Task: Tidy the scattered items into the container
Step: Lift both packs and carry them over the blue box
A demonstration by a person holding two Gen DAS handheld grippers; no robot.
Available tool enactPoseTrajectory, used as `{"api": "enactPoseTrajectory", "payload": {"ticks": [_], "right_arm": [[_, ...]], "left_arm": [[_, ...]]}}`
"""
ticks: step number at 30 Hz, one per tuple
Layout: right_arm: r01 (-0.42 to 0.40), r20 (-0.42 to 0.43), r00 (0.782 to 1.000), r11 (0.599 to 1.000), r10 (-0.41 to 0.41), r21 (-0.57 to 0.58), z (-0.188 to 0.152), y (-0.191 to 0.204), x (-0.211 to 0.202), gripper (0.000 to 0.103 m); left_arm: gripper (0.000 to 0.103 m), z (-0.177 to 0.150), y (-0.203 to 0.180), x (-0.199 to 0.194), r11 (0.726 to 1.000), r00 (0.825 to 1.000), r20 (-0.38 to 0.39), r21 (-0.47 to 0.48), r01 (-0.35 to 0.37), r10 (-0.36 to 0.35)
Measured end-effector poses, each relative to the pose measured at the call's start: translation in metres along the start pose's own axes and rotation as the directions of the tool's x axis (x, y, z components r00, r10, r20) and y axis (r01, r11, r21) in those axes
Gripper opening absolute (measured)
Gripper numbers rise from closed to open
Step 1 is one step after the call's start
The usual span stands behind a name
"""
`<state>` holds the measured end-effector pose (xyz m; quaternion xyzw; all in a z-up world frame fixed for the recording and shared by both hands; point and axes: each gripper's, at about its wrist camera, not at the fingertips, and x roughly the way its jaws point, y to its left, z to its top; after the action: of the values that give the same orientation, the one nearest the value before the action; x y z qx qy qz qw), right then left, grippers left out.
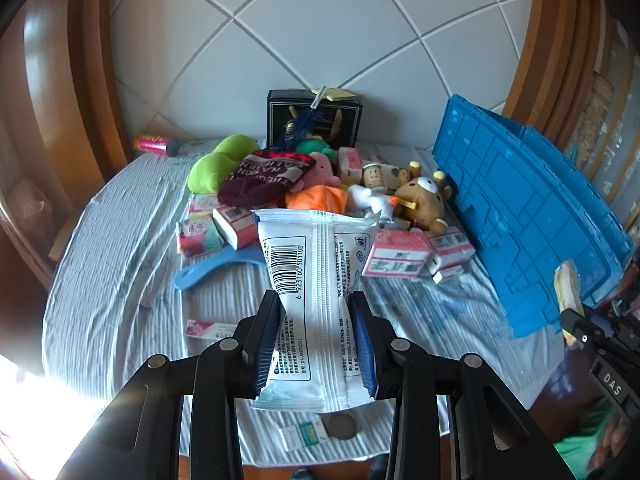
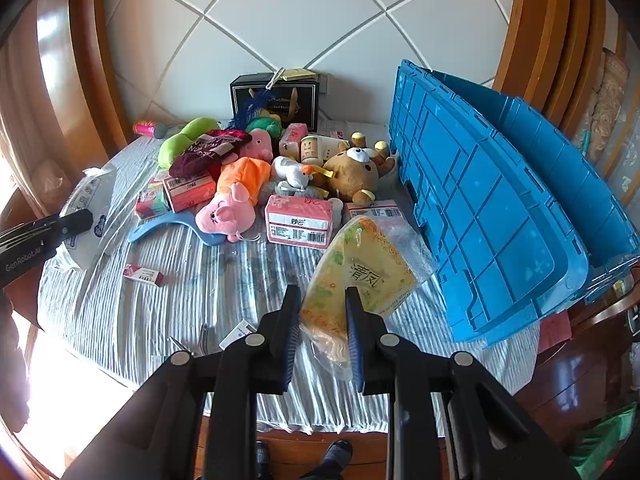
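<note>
On the striped bedcover, left wrist view:
- Left gripper (image 1: 316,300): fingers clamped on the white wipes pack (image 1: 316,292), held up off the cover with its barcode side facing the camera.
- Bedcover (image 1: 120,264): pale blue and white stripes, wrinkled.
- Toy pile: beyond the pack, in the middle of the bed, with a brown bear plush (image 1: 424,200), an orange plush (image 1: 320,200) and a green plush (image 1: 216,164).
- Tissue packs: a pink one (image 1: 398,254) just right of the held pack, a smaller one (image 1: 199,238) to the left.
- Blue crate (image 1: 520,216): at the right, tipped so its ribbed side faces the pile.
- Black box (image 1: 314,118): at the far edge, against the tiled wall.

Above the near edge of the bed, right wrist view:
- Right gripper (image 2: 322,312): fingers clamped on the yellow tissue pack (image 2: 360,276), wrapped in clear plastic, lifted just left of the crate.
- Blue crate (image 2: 492,208): fills the right side, leaning.
- Pink pig plush (image 2: 226,214): near the middle, beside the orange plush (image 2: 244,176).
- Pink tissue pack (image 2: 300,222): right of the pig.
- Left gripper (image 2: 74,218): at the far left edge, the wipes pack (image 2: 92,200) in its grip.
- Small pink box (image 2: 143,274): alone on the cover, near left.
</note>
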<state>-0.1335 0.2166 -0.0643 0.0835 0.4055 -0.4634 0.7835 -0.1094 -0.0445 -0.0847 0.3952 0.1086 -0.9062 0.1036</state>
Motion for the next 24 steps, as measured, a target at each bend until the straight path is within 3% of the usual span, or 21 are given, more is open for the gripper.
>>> {"api": "enactPoseTrajectory", "payload": {"ticks": [10, 24], "right_arm": [[-0.051, 0.096, 0.994, 0.998, 0.053, -0.029, 0.04, -0.039, -0.017, 0.021], [-0.108, 0.192, 0.974, 0.992, 0.117, -0.059, 0.094, -0.148, -0.027, 0.021]], "left_arm": [[0.034, 0.045, -0.051, -0.002, 0.999, 0.997, 0.072, 0.005, -0.037, 0.036], [0.034, 0.115, -0.187, 0.001, 0.999, 0.989, 0.146, 0.025, -0.036, 0.032]]}}
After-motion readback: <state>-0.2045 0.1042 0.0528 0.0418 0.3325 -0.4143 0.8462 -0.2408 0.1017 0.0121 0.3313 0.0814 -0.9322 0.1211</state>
